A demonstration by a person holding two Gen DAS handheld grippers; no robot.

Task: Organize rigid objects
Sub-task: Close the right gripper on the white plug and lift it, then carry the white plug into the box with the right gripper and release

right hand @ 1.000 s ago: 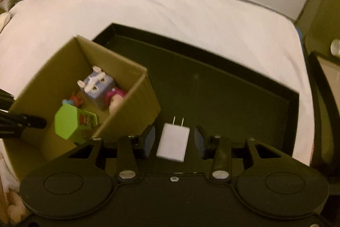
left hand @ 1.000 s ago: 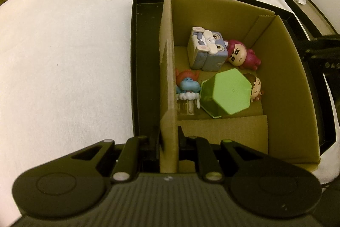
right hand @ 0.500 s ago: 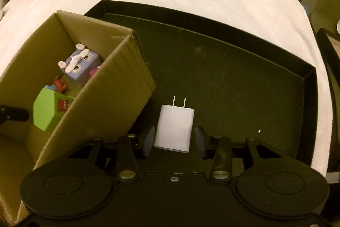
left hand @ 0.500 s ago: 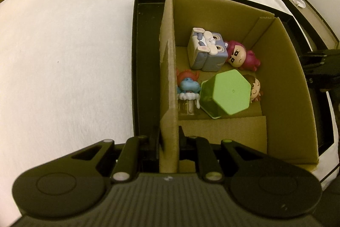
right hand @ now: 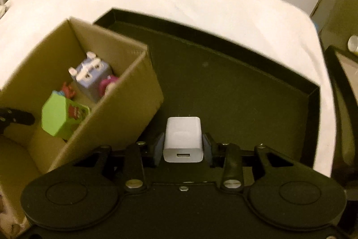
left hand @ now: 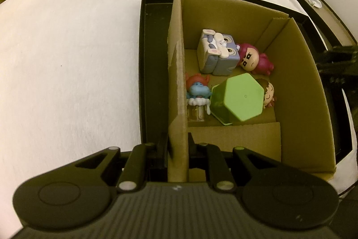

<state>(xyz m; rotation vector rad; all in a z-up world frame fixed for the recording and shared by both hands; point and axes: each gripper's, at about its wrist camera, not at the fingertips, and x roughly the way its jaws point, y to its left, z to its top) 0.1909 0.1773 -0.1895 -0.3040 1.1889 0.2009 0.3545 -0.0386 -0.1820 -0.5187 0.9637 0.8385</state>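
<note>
Two hand-held grippers are at work over a black tray [right hand: 235, 91] on a white bed [left hand: 78, 48]. The left hand-held gripper [left hand: 178, 145] pinches a wall of the cardboard box [left hand: 299, 86] holding toy figures and a green hexagonal container [left hand: 239, 100]. The right hand-held gripper [right hand: 183, 147] has just been closing and now clamps a white USB charger [right hand: 183, 138] above the tray, beside the box.
</note>
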